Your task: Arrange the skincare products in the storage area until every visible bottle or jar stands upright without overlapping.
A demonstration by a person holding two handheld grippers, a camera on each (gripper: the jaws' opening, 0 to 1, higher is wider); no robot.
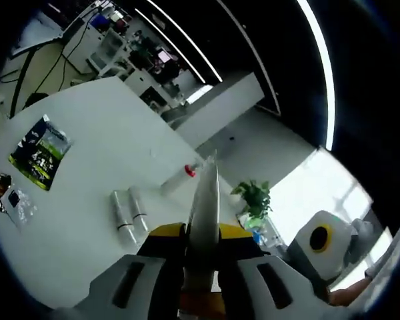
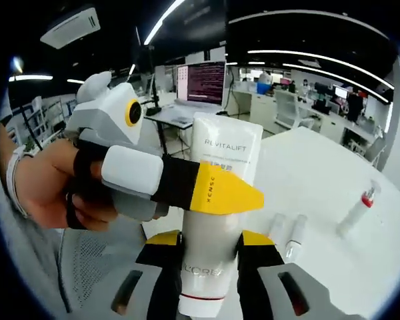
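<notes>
Soft, squeezable cream tube (image 2: pixel 217 200), clamped by both the left gripper (image 2: pixel 243 193) and right gripper (image 2: pixel 210 250); likely safest held near its stiffer cap end.

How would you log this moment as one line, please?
right gripper: shut on white tube | left gripper: shut on same tube | two tubes, spray bottle: lying on table

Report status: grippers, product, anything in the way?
Both grippers, right and left, shut on white tube, held above table. Two tubes lying flat. Nothing in the way.
</notes>
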